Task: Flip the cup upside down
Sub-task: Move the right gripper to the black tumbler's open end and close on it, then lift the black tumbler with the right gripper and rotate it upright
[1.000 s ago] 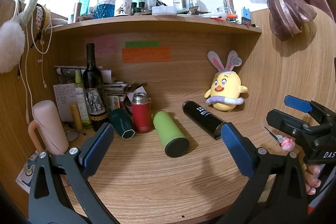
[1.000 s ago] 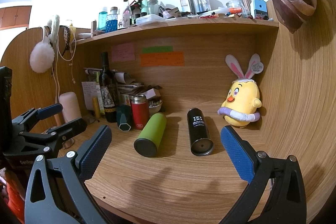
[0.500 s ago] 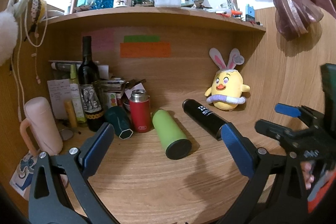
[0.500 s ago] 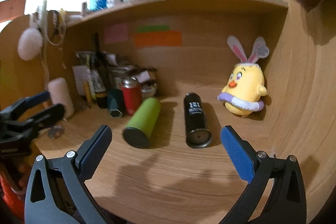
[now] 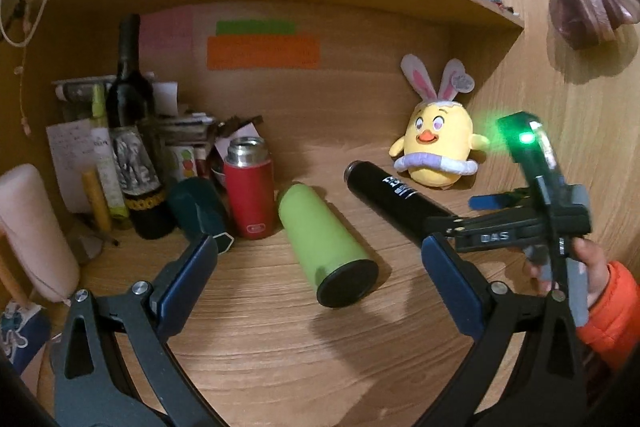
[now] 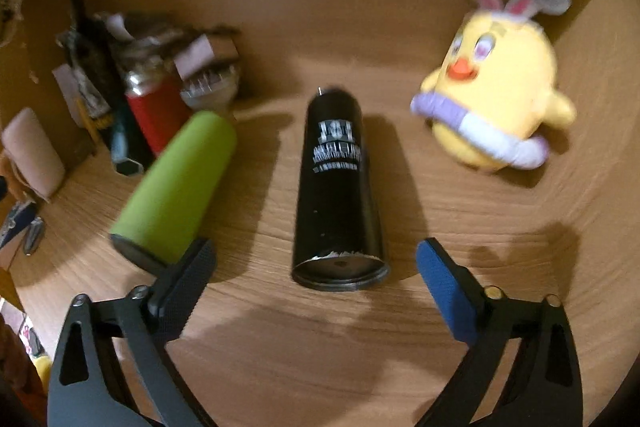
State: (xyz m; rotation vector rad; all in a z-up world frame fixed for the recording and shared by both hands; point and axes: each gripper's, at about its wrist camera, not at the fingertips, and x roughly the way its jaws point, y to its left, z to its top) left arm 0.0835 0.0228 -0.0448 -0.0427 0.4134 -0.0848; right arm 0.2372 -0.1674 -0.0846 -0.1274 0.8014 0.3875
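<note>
A black cup (image 6: 338, 187) lies on its side on the wooden desk, its near end just ahead of my open, empty right gripper (image 6: 316, 259). It also shows in the left wrist view (image 5: 394, 199), where the right gripper (image 5: 472, 215) reaches over its near end. A green cup (image 5: 326, 247) lies on its side in front of my open, empty left gripper (image 5: 320, 251); it also shows in the right wrist view (image 6: 176, 187). A red flask (image 5: 249, 189) stands upright behind it.
A yellow bunny-eared plush (image 5: 436, 147) sits at the back right. A wine bottle (image 5: 134, 131), a dark teal cup (image 5: 200, 213), papers and a pink bottle (image 5: 34, 231) crowd the left. Wooden walls close the back and right; a shelf hangs overhead.
My right gripper has moved forward and down, close to the black cup. My left gripper has moved forward towards the green cup. Both stay open.
</note>
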